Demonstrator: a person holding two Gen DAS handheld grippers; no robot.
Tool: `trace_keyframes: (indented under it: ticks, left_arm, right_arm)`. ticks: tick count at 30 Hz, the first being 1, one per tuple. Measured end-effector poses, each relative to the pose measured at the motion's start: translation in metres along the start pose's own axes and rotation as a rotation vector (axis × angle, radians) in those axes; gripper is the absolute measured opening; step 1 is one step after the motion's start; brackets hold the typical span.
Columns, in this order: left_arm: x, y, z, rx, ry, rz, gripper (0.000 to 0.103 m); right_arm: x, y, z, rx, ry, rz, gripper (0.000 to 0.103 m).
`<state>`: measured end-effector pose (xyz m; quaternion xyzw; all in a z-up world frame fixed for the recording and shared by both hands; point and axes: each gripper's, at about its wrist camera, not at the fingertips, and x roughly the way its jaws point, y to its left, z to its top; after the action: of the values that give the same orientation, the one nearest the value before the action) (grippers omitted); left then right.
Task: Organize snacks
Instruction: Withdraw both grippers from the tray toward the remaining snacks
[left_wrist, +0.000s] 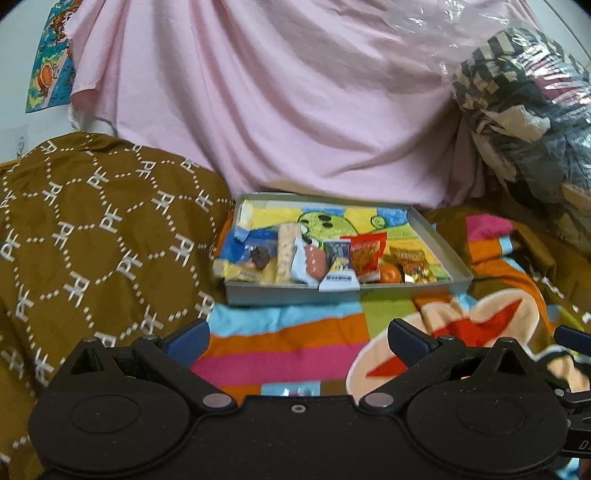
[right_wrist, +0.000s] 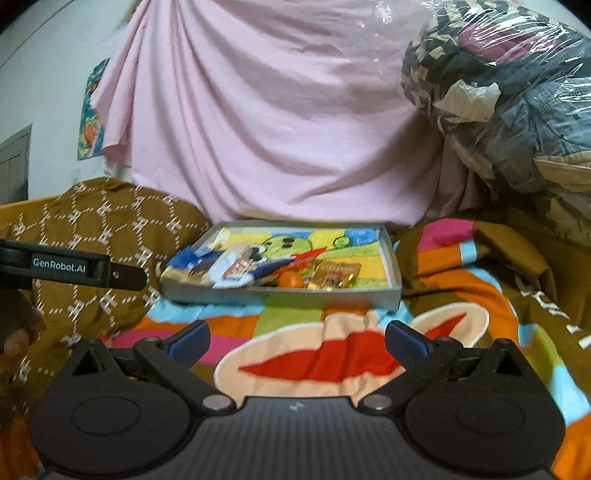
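Left wrist view: left gripper (left_wrist: 297, 338) level, low over the striped fleece blanket (left_wrist: 280, 332), jaws spread wide, nothing between them. Shallow grey cardboard tray (left_wrist: 291, 293) ahead holds crinkly snack packets along its near edge: blue cookie pack (left_wrist: 251, 251), red pack (left_wrist: 365, 254), gold pack (left_wrist: 415, 267), plus one round orange fruit (left_wrist: 390, 274).

Right wrist view: right gripper (right_wrist: 297, 338) likewise spread, empty, facing the tray (right_wrist: 280, 295). Pink sheet (right_wrist: 277, 122) draped behind.
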<state>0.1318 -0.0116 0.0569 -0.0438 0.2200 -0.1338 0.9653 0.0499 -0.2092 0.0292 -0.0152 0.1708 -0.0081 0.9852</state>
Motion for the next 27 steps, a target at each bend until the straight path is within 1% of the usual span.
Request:
trace_keyframes:
  ticks: [3,7,11,16,20,27]
  left_arm:
    - [-0.013,0.003,-0.013,0.015,0.006,0.005,0.102]
    - [-0.028,0.008,-0.029,0.008,0.027,0.011,0.102]
    - [-0.040,0.014,-0.045,0.002,0.045,0.029,0.102]
    - [-0.047,0.020,-0.059,-0.009,0.098,0.053,0.102]
    - [-0.049,0.020,-0.070,0.010,0.137,0.129,0.102]
    - [-0.044,0.024,-0.075,0.004,0.193,0.170,0.102]
  right_arm:
    - [-0.010,0.008,-0.010,-0.014,0.016,0.005,0.103]
    - [-0.021,0.018,-0.024,-0.005,0.057,0.013,0.103]
    - [-0.031,0.026,-0.036,-0.003,0.095,-0.006,0.103]
    - [-0.035,0.032,-0.044,0.000,0.155,-0.021,0.103]
    - [-0.035,0.032,-0.048,0.020,0.182,-0.031,0.103]
    - [-0.031,0.035,-0.053,0.029,0.215,-0.028,0.103]
